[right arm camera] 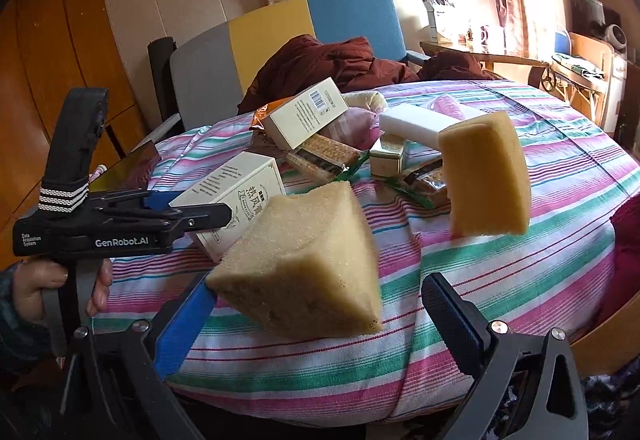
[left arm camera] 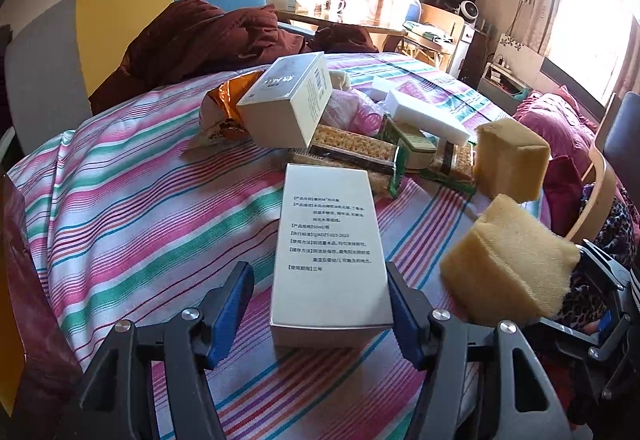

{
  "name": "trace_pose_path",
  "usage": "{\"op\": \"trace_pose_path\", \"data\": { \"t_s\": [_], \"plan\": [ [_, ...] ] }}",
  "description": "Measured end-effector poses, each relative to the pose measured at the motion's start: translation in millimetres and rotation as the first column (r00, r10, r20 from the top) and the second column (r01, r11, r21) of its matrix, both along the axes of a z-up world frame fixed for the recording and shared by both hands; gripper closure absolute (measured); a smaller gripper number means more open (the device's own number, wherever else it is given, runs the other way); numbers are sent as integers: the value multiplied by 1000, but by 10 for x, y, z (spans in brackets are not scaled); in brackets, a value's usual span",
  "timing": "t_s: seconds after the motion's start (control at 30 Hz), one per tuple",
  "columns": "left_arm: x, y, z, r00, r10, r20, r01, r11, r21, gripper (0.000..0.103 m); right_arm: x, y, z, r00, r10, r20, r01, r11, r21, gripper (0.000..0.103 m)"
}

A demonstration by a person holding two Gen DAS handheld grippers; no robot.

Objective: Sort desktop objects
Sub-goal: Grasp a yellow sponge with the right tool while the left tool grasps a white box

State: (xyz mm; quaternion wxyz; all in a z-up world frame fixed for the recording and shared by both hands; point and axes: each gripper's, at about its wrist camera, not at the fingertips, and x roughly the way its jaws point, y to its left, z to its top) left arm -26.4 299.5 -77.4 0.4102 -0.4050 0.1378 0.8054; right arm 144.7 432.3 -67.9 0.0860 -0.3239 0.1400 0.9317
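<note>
Left gripper (left arm camera: 320, 304), jaws spread wide around the near end of a white box (left arm camera: 330, 240) lying flat on the striped desk (left arm camera: 132, 200); right pad at the box edge, left pad clear of it. Right gripper (right arm camera: 320, 304), jaws wide apart, a yellow sponge (right arm camera: 304, 260) tilted between them; contact not discernible. Second yellow sponge (right arm camera: 486, 176) farther back, tilted. Behind: pile of a cream box (left arm camera: 288, 100), cracker packets (left arm camera: 352, 150) and a white foam block (left arm camera: 426, 116).

Black tongs (left arm camera: 320, 304), blue pads (left arm camera: 230, 314), silver screws, "GenRobot.AI" lettering
</note>
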Motion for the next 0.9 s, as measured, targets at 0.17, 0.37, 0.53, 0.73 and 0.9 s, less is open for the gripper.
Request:
{"op": "trace_pose_path", "data": {
  "t_s": [0.17, 0.37, 0.53, 0.73, 0.9],
  "plan": [
    [-16, -46, -49, 1000, 12, 11, -12, 1000, 13, 48, -56, -31, -10, 1000, 5, -6, -5, 1000, 6, 0],
    [-11, -259, -14, 998, 60, 4, -60, 997, 37, 49, -162, -78, -53, 1000, -7, -10, 7, 999, 34, 0],
    [-13, -535, 11, 991, 130, -13, -130, 991, 34, 49, -234, -88, -69, 999, -49, -24, 51, 996, 80, 18],
    [-20, -605, -58, 991, 135, 16, -136, 989, 55, 44, -259, -35, -154, 997, -73, 8, 73, 995, 62, 22],
    [-27, -568, -145, 990, 133, 55, -137, 988, 71, 40, -198, 30, -97, 997, -76, 9, 76, 996, 48, 20]
  ]
}}
